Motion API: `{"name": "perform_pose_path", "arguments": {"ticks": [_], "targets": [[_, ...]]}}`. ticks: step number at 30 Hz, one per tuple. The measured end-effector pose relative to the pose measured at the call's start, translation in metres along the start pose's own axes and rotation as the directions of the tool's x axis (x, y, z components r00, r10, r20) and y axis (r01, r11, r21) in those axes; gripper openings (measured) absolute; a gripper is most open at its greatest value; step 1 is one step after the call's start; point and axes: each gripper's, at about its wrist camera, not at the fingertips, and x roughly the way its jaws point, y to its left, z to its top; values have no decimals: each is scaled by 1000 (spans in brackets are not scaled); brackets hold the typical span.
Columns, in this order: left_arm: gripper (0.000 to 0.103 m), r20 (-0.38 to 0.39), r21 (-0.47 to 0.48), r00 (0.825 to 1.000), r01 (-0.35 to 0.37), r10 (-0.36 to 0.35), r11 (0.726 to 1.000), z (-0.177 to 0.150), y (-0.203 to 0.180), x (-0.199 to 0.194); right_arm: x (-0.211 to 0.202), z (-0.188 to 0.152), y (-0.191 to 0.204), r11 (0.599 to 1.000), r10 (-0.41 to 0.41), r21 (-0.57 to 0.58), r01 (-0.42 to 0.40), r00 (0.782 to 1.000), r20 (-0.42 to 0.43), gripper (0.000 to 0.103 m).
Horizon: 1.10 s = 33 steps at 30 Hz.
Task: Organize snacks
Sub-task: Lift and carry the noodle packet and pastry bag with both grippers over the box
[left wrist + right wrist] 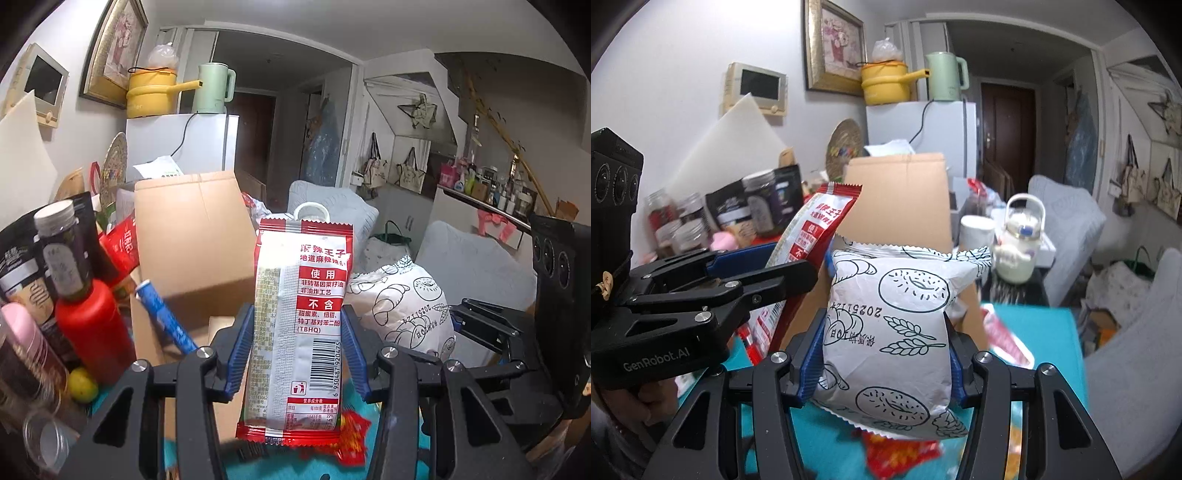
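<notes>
My left gripper (297, 314) is shut on a red and white snack packet (303, 280), which stands upright between the blue pads. My right gripper (885, 325) is shut on a puffy white packet (897, 295) printed with bread drawings. Both packets hang above the teal table cover (1045, 332), in front of an open cardboard box (901, 199). In the right wrist view the left gripper (783, 258) shows at the left with the red packet (816, 225). The left wrist view shows the white packet (410, 306) at the right.
Bottles and jars crowd the left, among them a red bottle (92, 332), with a blue tube (166, 317) leaning by the box. More red packets (897, 454) lie on the cover below. A white jug (1019, 251) stands right of the box.
</notes>
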Motion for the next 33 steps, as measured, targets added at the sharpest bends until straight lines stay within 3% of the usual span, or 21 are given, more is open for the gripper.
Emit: {"name": "perform_pose_path", "arguments": {"ticks": [7, 14, 18, 24, 33], "targets": [[46, 14, -64, 1000, 1, 0, 998, 24, 24, 30, 27, 26, -15, 1000, 23, 13, -24, 999, 47, 54], [46, 20, -97, 998, -54, 57, 994, 32, 46, 55, 55, 42, -20, 997, 82, 2, -83, 993, 84, 54], [46, -3, -107, 996, -87, 87, 990, 30, 56, 71, 77, 43, -20, 996, 85, -9, -84, 995, 58, 54], [46, -102, -86, 989, -118, 110, 989, 20, 66, 104, 101, 41, -29, 995, 102, -7, -102, 995, 10, 54], [46, -222, -62, 965, -157, 140, 986, 5, 68, 138, 138, 26, -45, 993, 113, 48, -108, 987, -118, 54]]}}
